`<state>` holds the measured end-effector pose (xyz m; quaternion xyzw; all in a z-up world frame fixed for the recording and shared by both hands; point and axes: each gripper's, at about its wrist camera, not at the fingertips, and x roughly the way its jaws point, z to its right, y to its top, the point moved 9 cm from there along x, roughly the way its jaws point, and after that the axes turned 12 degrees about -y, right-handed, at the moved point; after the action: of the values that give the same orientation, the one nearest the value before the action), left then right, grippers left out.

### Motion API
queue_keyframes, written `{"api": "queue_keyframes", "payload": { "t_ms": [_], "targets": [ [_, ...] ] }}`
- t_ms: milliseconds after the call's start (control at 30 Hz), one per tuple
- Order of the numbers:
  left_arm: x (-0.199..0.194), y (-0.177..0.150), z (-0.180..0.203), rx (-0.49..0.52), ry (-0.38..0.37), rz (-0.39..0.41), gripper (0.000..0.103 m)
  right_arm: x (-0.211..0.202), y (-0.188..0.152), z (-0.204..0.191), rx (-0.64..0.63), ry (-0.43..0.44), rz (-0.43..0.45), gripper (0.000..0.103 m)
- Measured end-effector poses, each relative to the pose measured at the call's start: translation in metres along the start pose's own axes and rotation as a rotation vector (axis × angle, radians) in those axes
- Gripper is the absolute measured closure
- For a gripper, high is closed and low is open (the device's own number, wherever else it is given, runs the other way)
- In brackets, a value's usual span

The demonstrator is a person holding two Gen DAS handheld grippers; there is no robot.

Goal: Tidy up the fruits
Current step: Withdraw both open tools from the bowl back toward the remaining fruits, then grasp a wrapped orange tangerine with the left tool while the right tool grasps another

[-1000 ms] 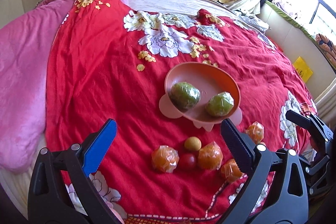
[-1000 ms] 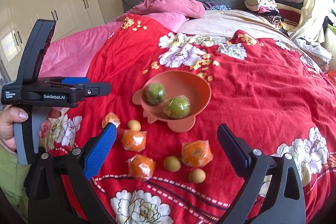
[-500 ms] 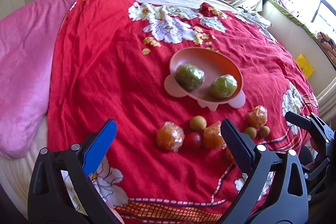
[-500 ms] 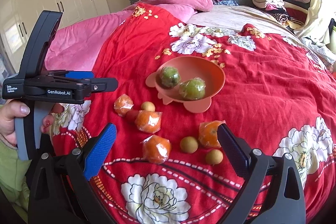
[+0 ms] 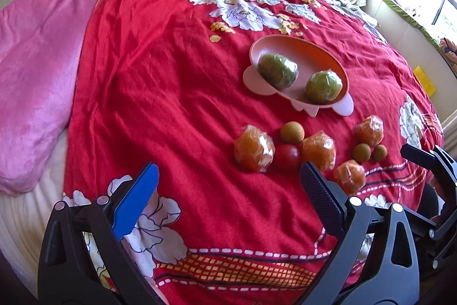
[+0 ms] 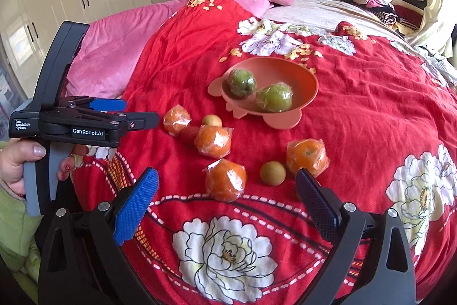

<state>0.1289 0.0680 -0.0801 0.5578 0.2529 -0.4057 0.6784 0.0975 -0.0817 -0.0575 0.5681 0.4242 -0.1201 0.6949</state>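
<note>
Soft red bedding lay under everything. Both the left gripper and right gripper hung with jaws spread wide, holding nothing. Just ahead of the right gripper sat a wrapped orange; the pink bowl was farther ahead. Slippery wrap and yielding quilt could let fruit roll from a pinch.

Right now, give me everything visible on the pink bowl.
The pink bowl is a shallow, matte, plastic-looking dish with rounded tab feet along its base. It sits upright on the red floral blanket, slightly sunk into the fabric. Two green fruits in clear wrap lie inside, apart from each other. Neither pair of tongs touches it; the loose fruit lies nearer the cameras.
</note>
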Motion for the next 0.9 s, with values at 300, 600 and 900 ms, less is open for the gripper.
{"api": "queue_keyframes", "payload": {
  "t_ms": [300,600,900],
  "targets": [
    [0.003,-0.01,0.006,0.037,-0.007,-0.009,0.01,0.007,-0.012,-0.007,-0.009,0.013,-0.031,0.007],
    [0.011,-0.015,0.008,0.08,-0.006,-0.033,0.024,0.016,-0.019,-0.007,-0.008,0.013,-0.054,0.02],
    [0.022,-0.009,0.005,0.085,-0.048,-0.07,0.047,0.031,-0.025,-0.012,-0.007,0.031,-0.088,0.048]
  ]
}}
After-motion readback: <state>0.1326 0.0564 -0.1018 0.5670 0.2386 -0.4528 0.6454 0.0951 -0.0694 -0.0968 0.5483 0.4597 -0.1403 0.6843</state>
